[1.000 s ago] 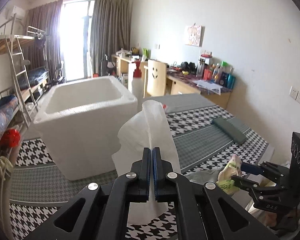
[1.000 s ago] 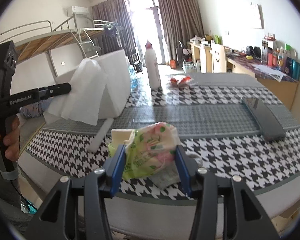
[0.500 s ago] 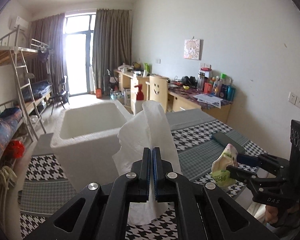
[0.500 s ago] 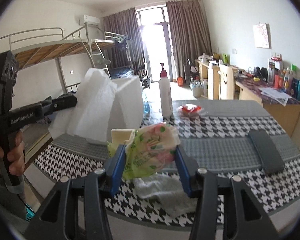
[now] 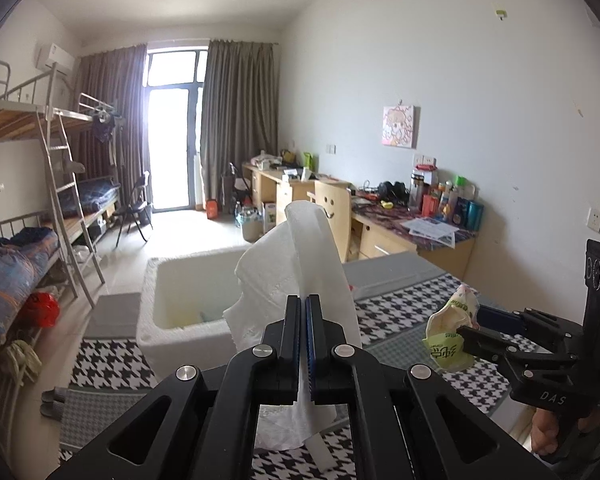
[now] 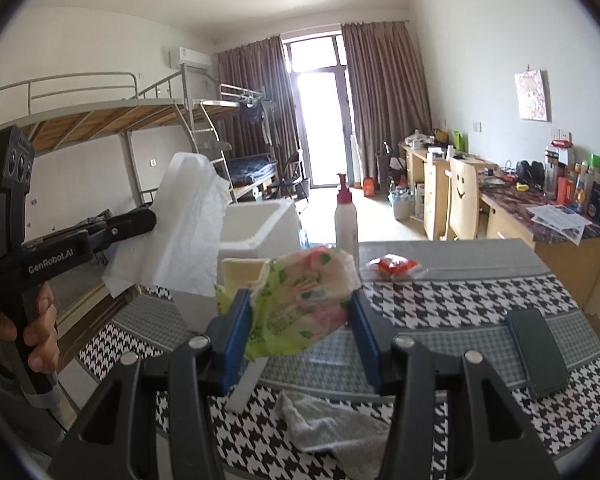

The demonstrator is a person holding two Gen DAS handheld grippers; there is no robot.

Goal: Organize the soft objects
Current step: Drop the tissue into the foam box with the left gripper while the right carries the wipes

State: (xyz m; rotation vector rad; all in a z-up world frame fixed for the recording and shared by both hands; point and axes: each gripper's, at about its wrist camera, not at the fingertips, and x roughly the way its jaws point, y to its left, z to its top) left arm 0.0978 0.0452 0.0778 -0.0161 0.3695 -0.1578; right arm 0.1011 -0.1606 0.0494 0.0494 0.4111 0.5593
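Left gripper [image 5: 303, 312] pinches a tissue [image 5: 296, 264], its long axis upright, above the foam box [image 5: 180, 336]; right gripper [image 6: 298, 320] clamps a tissue pack [image 6: 304, 300] crosswise over the table [image 6: 460, 304]

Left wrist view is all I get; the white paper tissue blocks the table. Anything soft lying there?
Observer: Yes, a crumpled white cloth lies on the houndstooth table cover, near the front edge.
Operator: Right gripper hold okay?
Observer: Both pads of the right gripper press the green floral tissue pack at its sides.
Operator: Obstacles by the box?
Observer: A white pump bottle with a red collar stands beside the white foam box.
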